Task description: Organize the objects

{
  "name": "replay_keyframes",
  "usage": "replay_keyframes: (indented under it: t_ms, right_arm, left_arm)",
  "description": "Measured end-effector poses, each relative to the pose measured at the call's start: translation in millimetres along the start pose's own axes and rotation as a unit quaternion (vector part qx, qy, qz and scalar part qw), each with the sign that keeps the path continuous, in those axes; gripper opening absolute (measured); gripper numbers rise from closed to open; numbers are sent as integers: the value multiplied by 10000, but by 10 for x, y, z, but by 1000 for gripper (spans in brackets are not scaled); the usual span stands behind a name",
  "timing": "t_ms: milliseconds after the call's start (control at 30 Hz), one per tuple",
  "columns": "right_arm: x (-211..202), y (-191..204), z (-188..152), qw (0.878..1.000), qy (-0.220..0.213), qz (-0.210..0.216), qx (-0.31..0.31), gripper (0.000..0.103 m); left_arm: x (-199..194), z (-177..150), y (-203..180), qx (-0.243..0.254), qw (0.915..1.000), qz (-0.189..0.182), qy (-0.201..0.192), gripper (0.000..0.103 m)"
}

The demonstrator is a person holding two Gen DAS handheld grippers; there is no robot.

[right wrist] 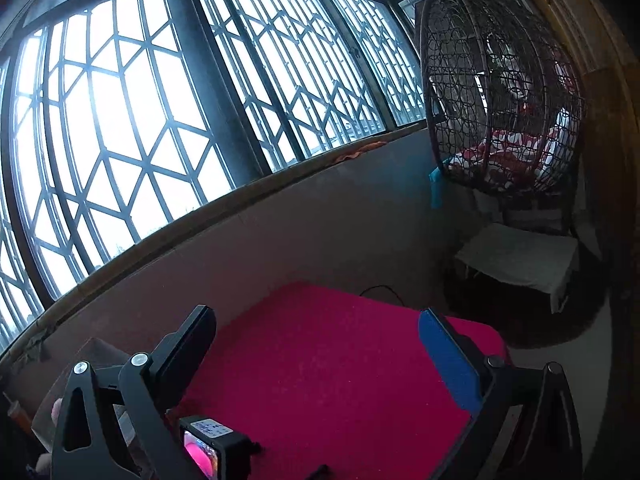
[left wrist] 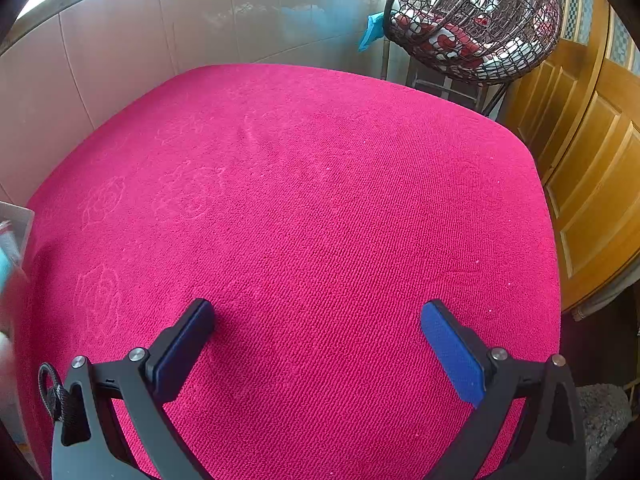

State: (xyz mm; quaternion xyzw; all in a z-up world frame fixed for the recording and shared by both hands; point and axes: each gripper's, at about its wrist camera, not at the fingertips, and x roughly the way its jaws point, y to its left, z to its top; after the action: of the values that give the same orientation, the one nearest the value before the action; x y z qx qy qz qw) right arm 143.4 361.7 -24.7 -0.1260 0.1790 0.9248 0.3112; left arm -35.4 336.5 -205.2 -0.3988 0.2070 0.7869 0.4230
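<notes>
**Objects out of reach, both hand-held grippers released**

Objects to organize are barely showing in either view; you are looking at a mostly bare table [left wrist: 304, 208] under its pink cloth, and the only candidates are sitting at the far left edge, where a clear container [left wrist: 18, 220] and some blurred pale and teal shapes are peeking in; what those shapes are, you cannot tell from here.

Your left hand-held gripper [left wrist: 318, 316] is hanging low over the near part of the cloth with its jaws spread wide and nothing between them; your right hand-held gripper [right wrist: 318, 316] is likewise released and empty, and it is pointing up and away toward the barred window [right wrist: 120, 120] and the wicker hanging chair [right wrist: 500, 100], so it is seeing little of the work surface; a brown box [right wrist: 94, 350] and a small dark camera-like device [right wrist: 214, 446] are showing low in its view, near the left finger.

What could be going wrong from here, as a judgement: with the right view tilted so high, you are risking a blind descent and a knock against the box or the device; reaching left with the left tool while the items are blurred at the frame's rim is inviting a misjudged grasp or a shove that is tipping the container off the edge; the loose cloth is also likely to be dragging under a low finger.
</notes>
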Motion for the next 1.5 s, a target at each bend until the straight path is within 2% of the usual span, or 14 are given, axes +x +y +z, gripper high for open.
replay_keyframes:
  t_ms: [67, 167, 400, 567, 667, 733, 867, 967, 1100, 1167, 1233, 1500]
  right_arm:
    - [45, -49, 45, 9997, 88, 96, 185, 103]
    - [23, -60, 55, 9997, -19, 105, 198, 103]
    - [125, -97, 12, 9992, 272, 87, 291, 103]
    - [73, -106, 50, 9996, 106, 126, 219, 103]
    - [64, -113, -2, 9994, 153, 195, 222, 103]
    - [89, -126, -56, 9996, 119, 93, 228, 103]
    - [237, -162, -19, 9976, 463, 123, 507, 103]
    - [181, -159, -6, 9983, 267, 107, 513, 103]
    - [152, -109, -92, 9993, 235, 121, 277, 103]
    - [213, -106, -108, 9988, 396, 28, 295, 103]
    - [248, -147, -76, 9971, 535, 146, 530, 103]
    - [77, -158, -97, 9996, 69, -12, 288, 103]
  left_arm:
    - [-8, -11, -10, 0, 10000, -1, 0, 103]
    - [-9, 4, -11, -9, 10000, -13, 11, 103]
    - [-6, 19, 36, -18, 10000, -29, 13, 103]
    - [4, 30, 43, -22, 10000, -39, 16, 103]
    - [-4, 22, 43, -18, 10000, -35, 16, 103]
    - [-15, 15, 30, -7, 10000, -26, 16, 103]
    - [-11, 39, 14, -5, 10000, -25, 21, 103]
    - [-12, 45, 11, -7, 10000, -29, 20, 103]
    - [-17, 69, 8, -2, 10000, -29, 24, 103]
    - [-13, 69, 23, 1, 10000, -28, 22, 103]
    - [-2, 85, 44, -1, 10000, -30, 24, 103]
    - [-13, 49, 11, 17, 10000, -25, 13, 103]
